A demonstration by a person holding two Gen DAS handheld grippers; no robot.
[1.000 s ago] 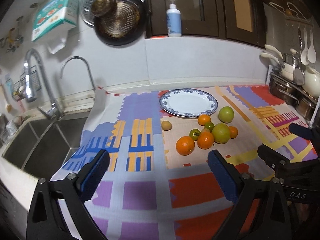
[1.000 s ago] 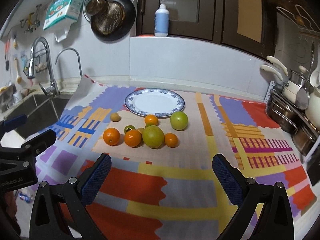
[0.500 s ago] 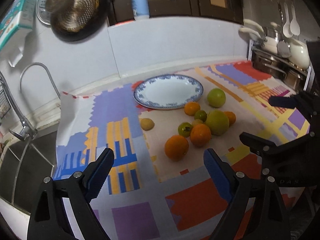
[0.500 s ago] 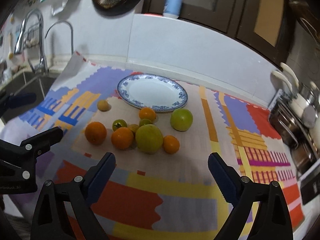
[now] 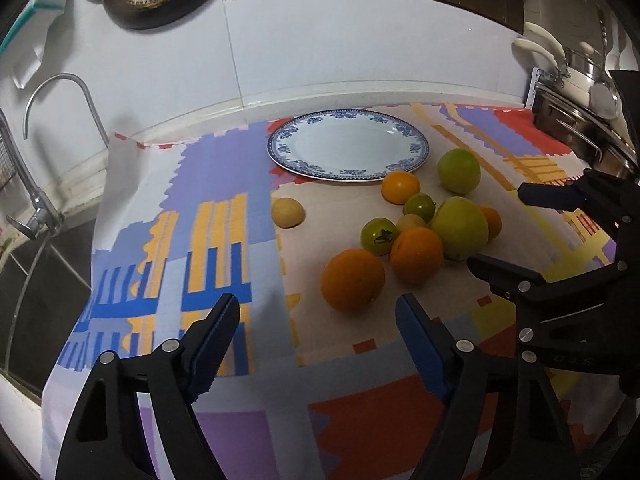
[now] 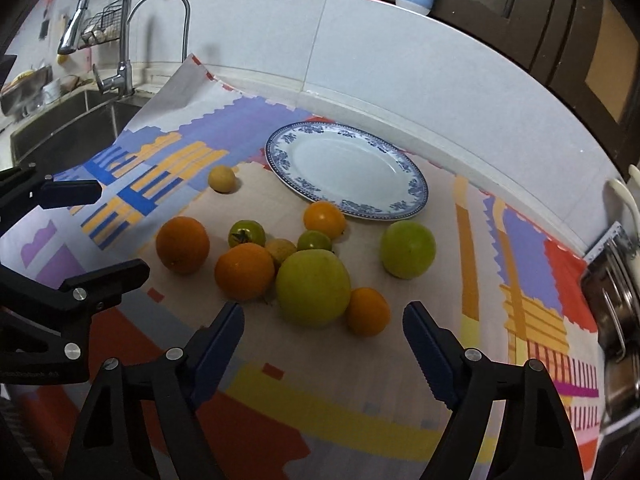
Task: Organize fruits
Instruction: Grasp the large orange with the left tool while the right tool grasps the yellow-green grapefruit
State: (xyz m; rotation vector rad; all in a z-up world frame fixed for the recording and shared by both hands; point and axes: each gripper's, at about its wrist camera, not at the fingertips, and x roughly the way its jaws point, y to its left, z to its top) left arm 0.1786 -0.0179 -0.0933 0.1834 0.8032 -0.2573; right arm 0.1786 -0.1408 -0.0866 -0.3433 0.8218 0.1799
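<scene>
Both the left gripper and right gripper, jaws just narrowed yet empty, hang before the clustered round fruits beside the bare blue-rimmed white plate; nudging one risks scattering its neighbours.

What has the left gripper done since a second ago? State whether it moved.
Yes. The left gripper has come in toward the fruit: the plate looms larger, and its jaws have been closing on nothing.
</scene>
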